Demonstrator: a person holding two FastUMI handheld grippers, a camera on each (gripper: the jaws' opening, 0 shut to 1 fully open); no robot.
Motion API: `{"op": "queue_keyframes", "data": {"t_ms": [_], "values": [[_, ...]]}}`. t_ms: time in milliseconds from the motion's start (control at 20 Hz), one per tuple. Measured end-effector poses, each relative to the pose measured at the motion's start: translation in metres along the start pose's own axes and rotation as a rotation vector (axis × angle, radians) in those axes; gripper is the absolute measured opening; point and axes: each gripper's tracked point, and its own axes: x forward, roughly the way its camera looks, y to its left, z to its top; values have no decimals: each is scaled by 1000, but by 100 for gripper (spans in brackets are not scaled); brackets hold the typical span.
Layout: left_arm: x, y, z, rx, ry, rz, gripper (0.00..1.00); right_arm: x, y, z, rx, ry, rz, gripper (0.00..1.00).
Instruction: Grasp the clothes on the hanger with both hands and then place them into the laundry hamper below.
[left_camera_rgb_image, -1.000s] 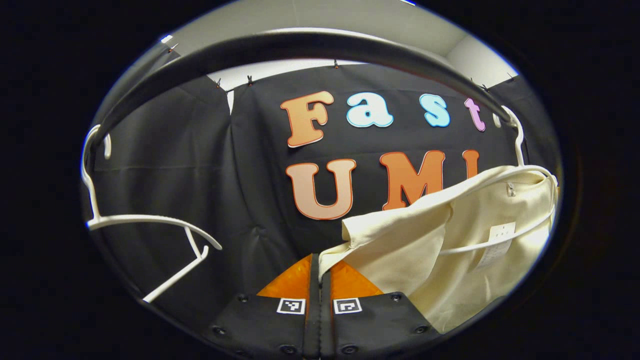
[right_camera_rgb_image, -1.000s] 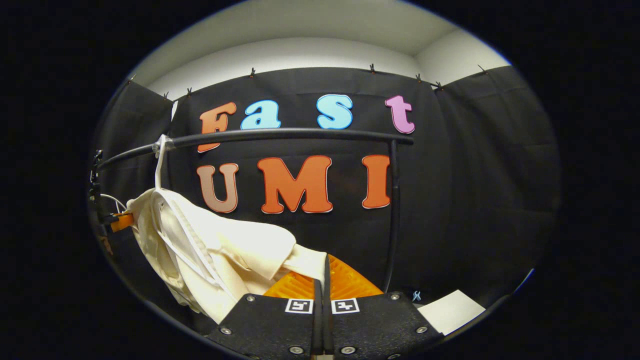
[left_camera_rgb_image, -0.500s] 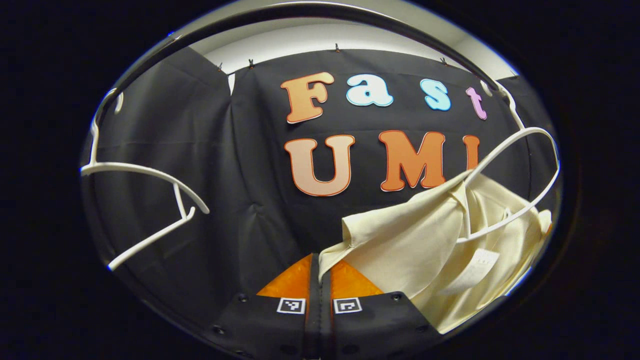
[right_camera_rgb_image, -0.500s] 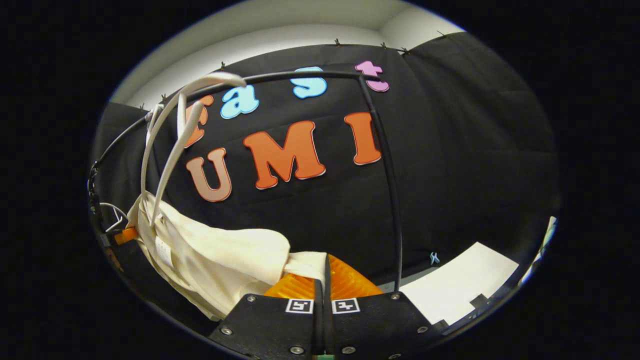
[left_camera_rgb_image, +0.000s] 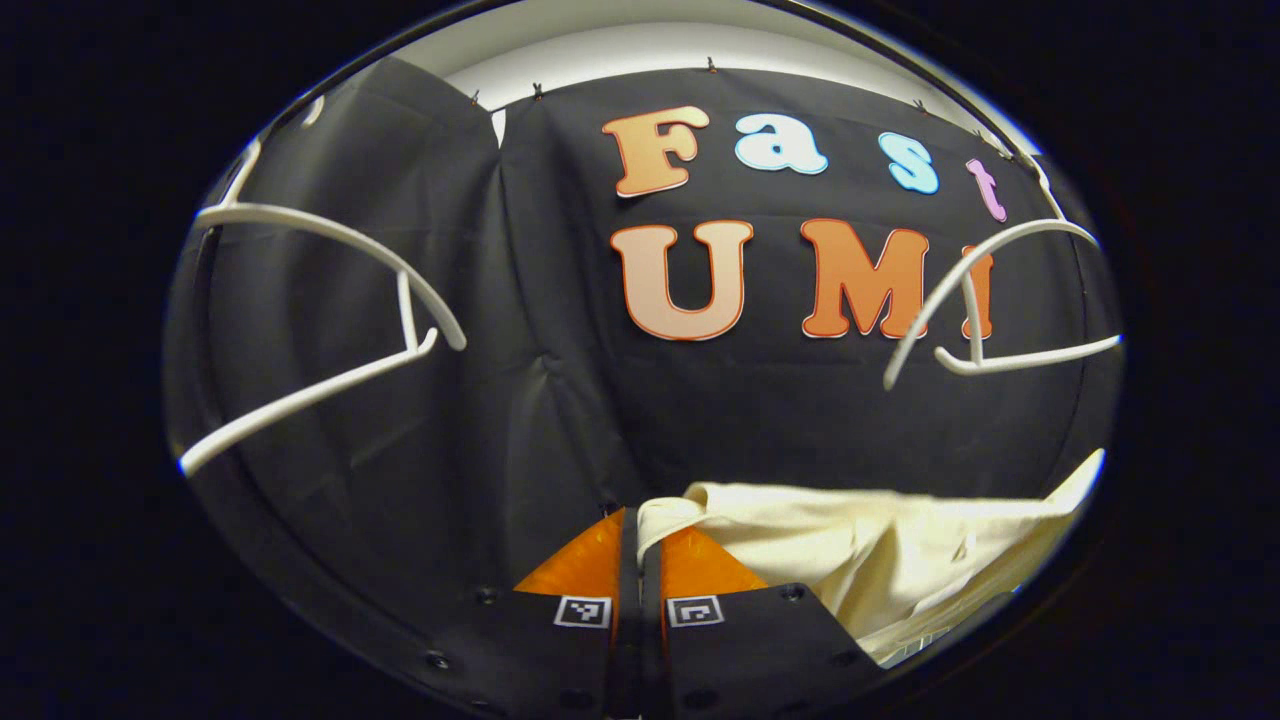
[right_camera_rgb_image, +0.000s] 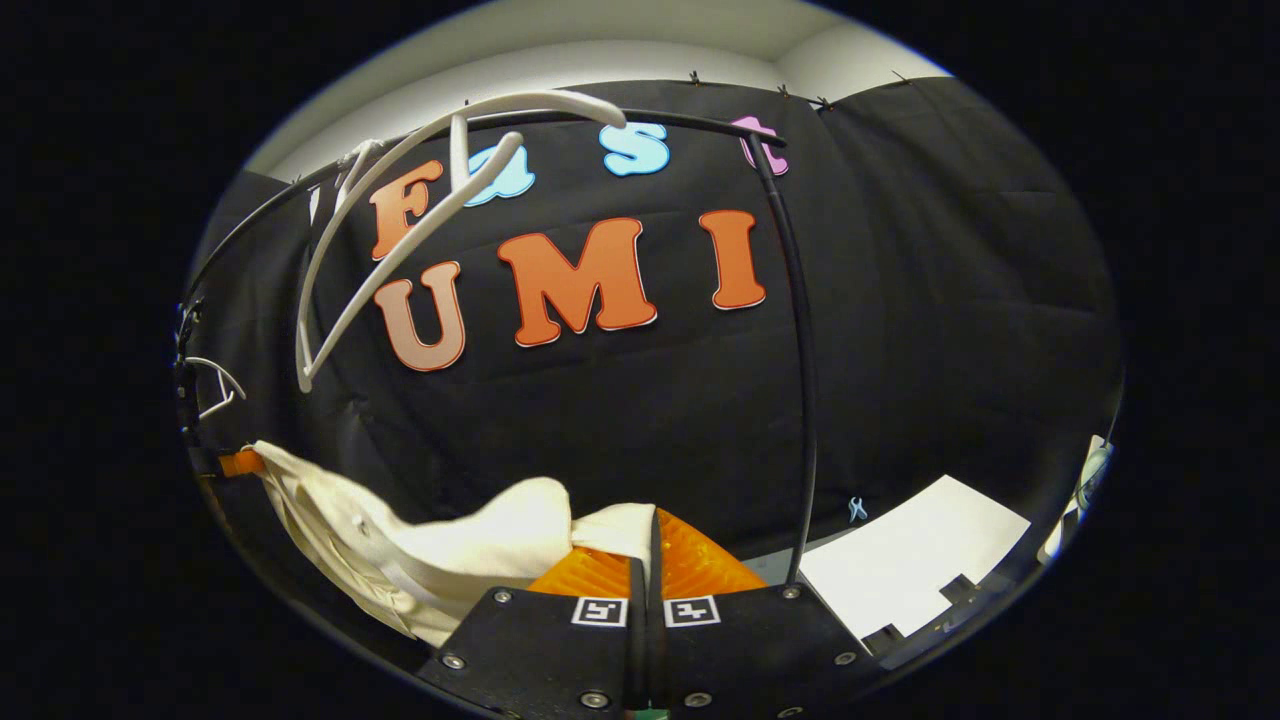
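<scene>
Now both grippers clamp the cream shirt (left_camera_rgb_image: 880, 550): left gripper (left_camera_rgb_image: 640, 530) pinches one edge, right gripper (right_camera_rgb_image: 648, 535) the other. Shirt hangs stretched between them, below and apart from the bare hanger (right_camera_rgb_image: 400, 220), which hangs on the rail (right_camera_rgb_image: 700, 118).

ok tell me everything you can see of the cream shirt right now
The cream woven-cloth shirt is off the white plastic hanger, which hangs bare from the black rail above it. It stretches slack between the two grippers: the left gripper is shut on one edge, the right gripper on another. In the right gripper view it sags in folds, showing a seam and what looks like a small button. The laundry hamper is out of sight.
</scene>
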Motion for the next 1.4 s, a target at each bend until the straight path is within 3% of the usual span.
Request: {"op": "queue_keyframes", "data": {"t_ms": [350,900,1150,1400], "values": [[-11,-26,-15,24,17,-73,7,-6,30,-20,-4,20,26,0],[-47,-126,-24,16,41,-303,7,-30,75,-40,-11,38,67,0],[-67,-174,-42,1,80,-400,7,-34,78,-59,-14,69,70,0],[-74,-206,-77,2,153,-451,6,-40,66,-90,-20,127,42,0]]}}
